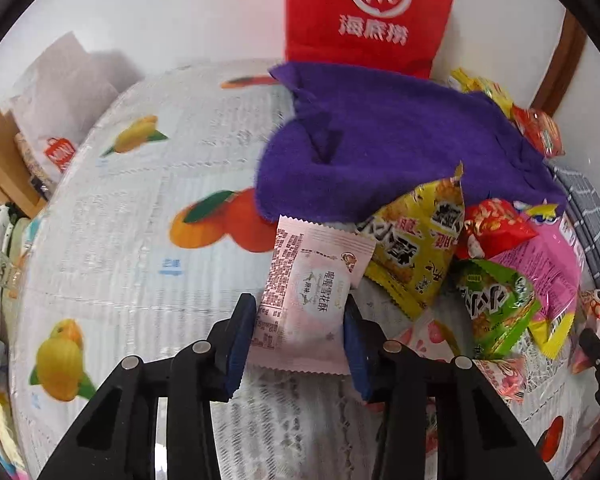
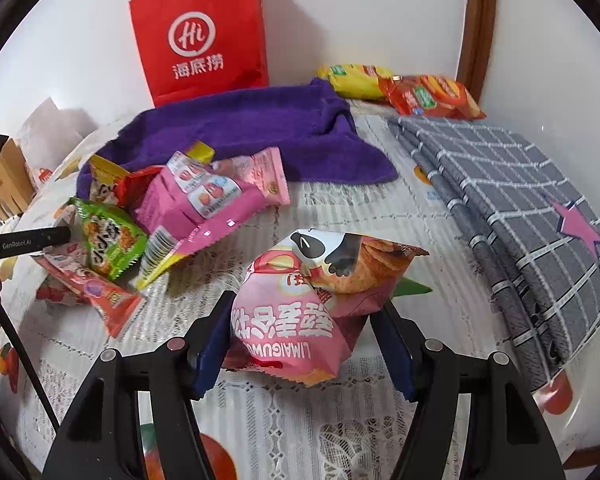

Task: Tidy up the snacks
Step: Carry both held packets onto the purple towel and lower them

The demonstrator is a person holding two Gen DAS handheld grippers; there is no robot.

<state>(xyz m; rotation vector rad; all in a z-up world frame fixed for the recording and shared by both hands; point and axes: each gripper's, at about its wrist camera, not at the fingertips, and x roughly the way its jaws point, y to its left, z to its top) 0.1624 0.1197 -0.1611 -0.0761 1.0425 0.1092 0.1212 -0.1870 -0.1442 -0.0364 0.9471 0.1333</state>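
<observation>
My left gripper [image 1: 300, 320] is shut on a pale pink snack packet [image 1: 312, 292], held above the fruit-print tablecloth [image 1: 140, 216]. My right gripper [image 2: 304, 328] is shut on a pink chip bag with a panda face [image 2: 308, 300]. A pile of snacks lies on the table: a yellow packet [image 1: 416, 240], a red one [image 1: 496, 228], a green one [image 2: 108, 240] and a big pink bag [image 2: 204, 204]. The left gripper's body [image 2: 24, 240] shows at the left edge of the right wrist view.
A purple towel [image 2: 252, 128] lies at the back, in front of a red paper bag [image 2: 200, 36] against the wall. A grey checked cloth [image 2: 512, 184] lies folded at the right. Yellow [image 2: 352, 78] and orange [image 2: 432, 96] packets sit at the back right.
</observation>
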